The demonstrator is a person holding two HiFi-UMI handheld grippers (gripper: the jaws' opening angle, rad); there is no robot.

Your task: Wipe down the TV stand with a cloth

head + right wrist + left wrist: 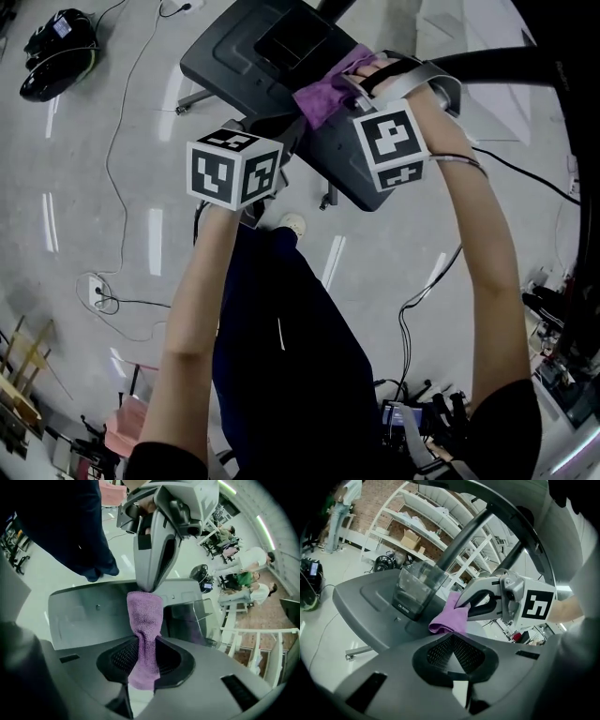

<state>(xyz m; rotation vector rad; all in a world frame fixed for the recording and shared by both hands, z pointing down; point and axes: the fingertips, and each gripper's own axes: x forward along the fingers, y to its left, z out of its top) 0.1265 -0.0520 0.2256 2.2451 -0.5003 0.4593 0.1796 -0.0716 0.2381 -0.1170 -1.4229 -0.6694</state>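
Two grippers are held low over the dark grey TV stand (234, 56), which sits on a pale glossy floor (84, 197). Of these, the right gripper (145, 656) has its claw clamped on a purple cloth (144, 616): the fabric runs up between the pads as a narrow folded strip and spreads onto the stand's flat top. Seen from the head view, the cloth lies at the stand's right edge, just beside a smoky clear box (417, 590) that stands upright in a recess nearer the middle of the stand.

The left gripper (452, 644) has its claw together with nothing between the pads. It is aimed across the stand's top toward the cloth and the other gripper. In the right gripper view its tip comes down at the far end of the cloth; whether it touches the fabric cannot be told.

Thin cables (117, 159) trail over the floor off the stand's left edge, and a light shoe (293, 225) shows just past its near edge
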